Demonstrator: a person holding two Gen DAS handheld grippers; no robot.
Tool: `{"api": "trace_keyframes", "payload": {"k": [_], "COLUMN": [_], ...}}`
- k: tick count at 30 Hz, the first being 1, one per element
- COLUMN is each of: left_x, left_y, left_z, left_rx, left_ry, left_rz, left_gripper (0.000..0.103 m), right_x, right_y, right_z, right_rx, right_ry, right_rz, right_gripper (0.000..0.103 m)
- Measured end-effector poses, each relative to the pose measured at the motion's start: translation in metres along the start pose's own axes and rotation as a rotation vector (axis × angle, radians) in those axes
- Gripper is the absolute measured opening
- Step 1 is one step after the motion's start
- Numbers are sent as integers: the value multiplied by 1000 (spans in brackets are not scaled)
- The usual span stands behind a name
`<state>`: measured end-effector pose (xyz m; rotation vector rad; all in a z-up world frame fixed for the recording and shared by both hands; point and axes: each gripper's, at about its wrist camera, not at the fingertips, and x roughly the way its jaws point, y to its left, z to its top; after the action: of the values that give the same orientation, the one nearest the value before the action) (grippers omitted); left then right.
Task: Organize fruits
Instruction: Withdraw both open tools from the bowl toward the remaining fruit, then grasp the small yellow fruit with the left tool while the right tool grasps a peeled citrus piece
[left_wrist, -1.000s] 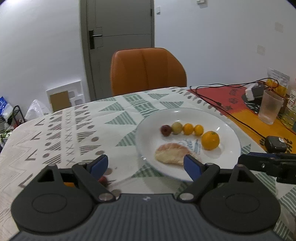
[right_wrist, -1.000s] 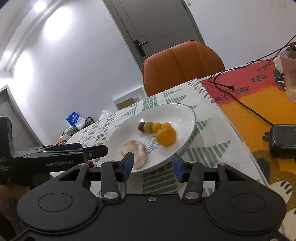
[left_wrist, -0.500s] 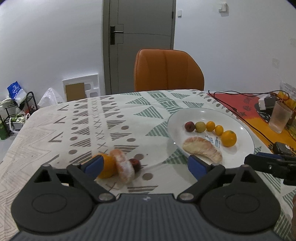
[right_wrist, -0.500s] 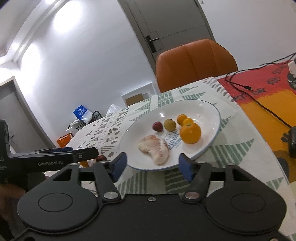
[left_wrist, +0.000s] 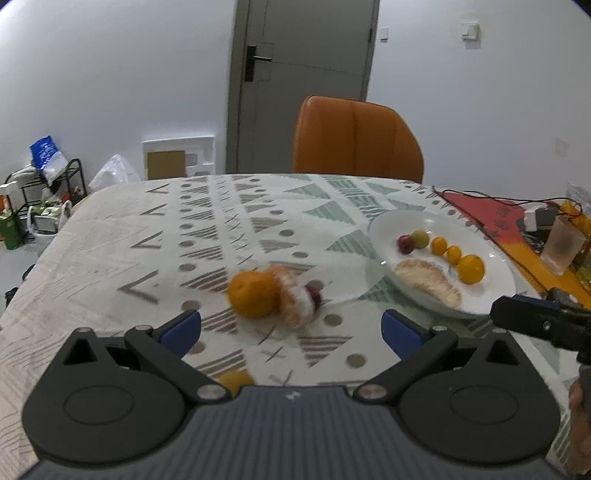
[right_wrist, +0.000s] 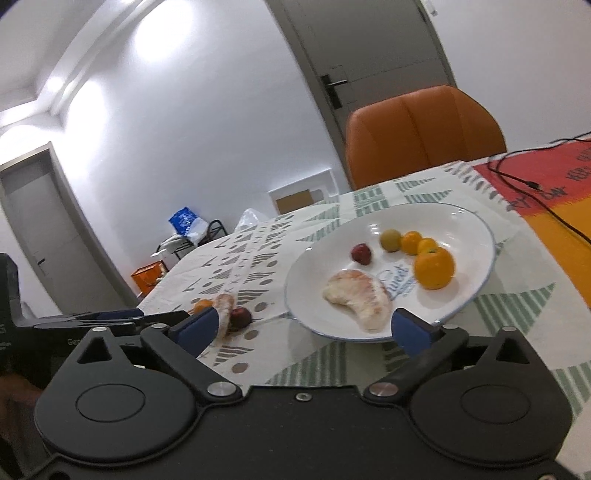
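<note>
Fruit waits in two lots: a row plus a pomelo wedge on the white plate (left_wrist: 491, 258) far right, and a loose orange (left_wrist: 251, 293), peeled segment (left_wrist: 295, 304) and dark red fruit (left_wrist: 316, 293) together on the table (left_wrist: 110, 236) ahead. My left fingers (left_wrist: 291, 328) and right fingers (right_wrist: 301, 328) have just been opening, both wide and empty. Next, I judge, my left reaches for that orange.

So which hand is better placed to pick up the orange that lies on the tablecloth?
Left, probably. The left gripper is open and empty, with the orange just ahead between its fingers. The right gripper faces the plate instead.
</note>
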<state>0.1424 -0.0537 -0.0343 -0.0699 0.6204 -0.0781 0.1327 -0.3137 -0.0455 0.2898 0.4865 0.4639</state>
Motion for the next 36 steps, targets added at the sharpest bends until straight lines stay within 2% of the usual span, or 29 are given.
{"api": "trace_keyframes", "payload": {"k": [10,13,18,21,26,27,28,29,36], "left_x": [-3,-3,2,6,13,14,14,15,13], "left_y": [23,29,32,36,41,42,43,44,57], "left_z": [-17,-20,-24,-27,-31,-32,-32,-33,-29], "left_rx": [-31,-56,-64,-83,-122,-129,-126,-122,-154], "left_ry": [29,27,41,51,88,90,85,82,65], "left_rz": [32,19,19,7,-21,-23,-20,-14,-9], "left_gripper": [102,100,87,75,50,48,40,26,24], "right_x": [11,15,21,24,28,29,30,31,42], "right_y": [18,23,31,34,38,39,40,41,49], "right_z": [-5,-6,-9,-10,-12,-12,-13,-13,-13], "right_rx": [-29,-44,-56,-59,-69,-71,-73,-75,-85], "right_ry": [32,41,63,76,91,95,98,101,122], "right_rz": [29,39,50,49,48,48,49,49,53], "right_gripper": [103,103,103,103,103,103,103,103,103]}}
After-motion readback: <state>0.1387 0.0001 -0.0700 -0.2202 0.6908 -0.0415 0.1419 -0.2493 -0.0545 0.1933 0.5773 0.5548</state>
